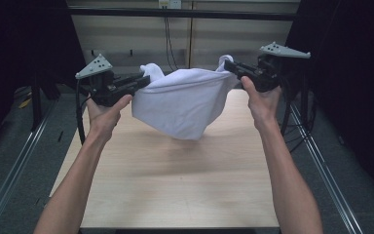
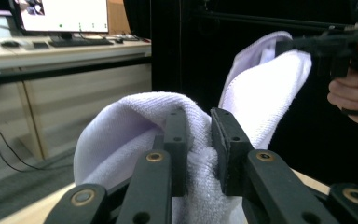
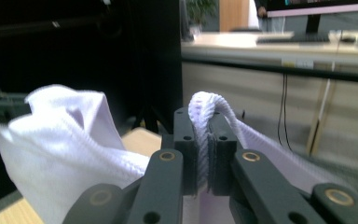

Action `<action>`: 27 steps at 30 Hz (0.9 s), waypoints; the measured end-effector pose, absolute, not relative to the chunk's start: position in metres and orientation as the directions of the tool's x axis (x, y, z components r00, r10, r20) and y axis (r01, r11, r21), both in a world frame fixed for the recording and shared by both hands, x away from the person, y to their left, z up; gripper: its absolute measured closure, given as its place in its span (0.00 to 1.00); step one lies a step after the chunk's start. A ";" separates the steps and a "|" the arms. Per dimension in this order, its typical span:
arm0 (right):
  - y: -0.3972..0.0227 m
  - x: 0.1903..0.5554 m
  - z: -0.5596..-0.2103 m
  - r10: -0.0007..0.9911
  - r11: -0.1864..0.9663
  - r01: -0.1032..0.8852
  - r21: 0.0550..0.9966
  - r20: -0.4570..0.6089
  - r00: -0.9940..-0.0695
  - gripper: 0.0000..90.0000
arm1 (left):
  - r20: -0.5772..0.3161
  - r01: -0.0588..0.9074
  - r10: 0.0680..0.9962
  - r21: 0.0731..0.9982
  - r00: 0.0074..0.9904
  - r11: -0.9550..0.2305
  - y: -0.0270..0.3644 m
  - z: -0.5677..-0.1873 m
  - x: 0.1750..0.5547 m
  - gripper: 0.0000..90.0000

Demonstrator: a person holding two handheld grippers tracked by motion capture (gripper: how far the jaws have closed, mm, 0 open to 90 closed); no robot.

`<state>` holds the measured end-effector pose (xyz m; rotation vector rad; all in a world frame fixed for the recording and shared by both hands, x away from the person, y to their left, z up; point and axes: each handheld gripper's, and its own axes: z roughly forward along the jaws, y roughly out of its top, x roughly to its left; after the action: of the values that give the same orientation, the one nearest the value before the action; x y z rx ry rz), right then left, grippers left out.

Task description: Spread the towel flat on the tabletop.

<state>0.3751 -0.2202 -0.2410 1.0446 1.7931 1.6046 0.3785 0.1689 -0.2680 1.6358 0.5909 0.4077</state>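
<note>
white towel, held aloft between 2 grippers
high view: white towel hangs above the table, left gripper and right gripper each at 1 end; left gripper view: jaws clamped on a towel fold; right gripper view: jaws pinched tight on a towel edge

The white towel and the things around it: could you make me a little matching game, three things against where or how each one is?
1. white towel
2. left gripper
3. wooden table

A. lies bare under the hanging cloth
B. clamps one corner, at the left of the high view
C. sags in the air between two grips

Pairs: 1-C, 2-B, 3-A
</note>
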 end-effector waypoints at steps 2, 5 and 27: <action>-0.222 0.371 -0.241 0.806 0.001 0.191 0.982 0.112 -0.581 0.95 | -0.056 0.139 0.571 0.985 0.819 -0.102 0.167 -0.273 0.371 0.86; -0.227 0.360 -0.263 0.800 0.042 0.226 0.973 0.103 -0.591 0.96 | -0.070 0.182 0.515 0.969 0.854 -0.169 0.159 -0.310 0.351 0.86; -0.298 0.255 -0.470 0.832 0.199 0.599 0.776 0.190 -0.522 0.95 | -0.304 0.444 0.396 0.831 0.866 -0.335 0.167 -0.453 0.287 0.58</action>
<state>0.2550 -0.2977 -0.4700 1.3580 2.2049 1.2295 0.2875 0.1670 -0.4534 1.9612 0.6180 -0.0558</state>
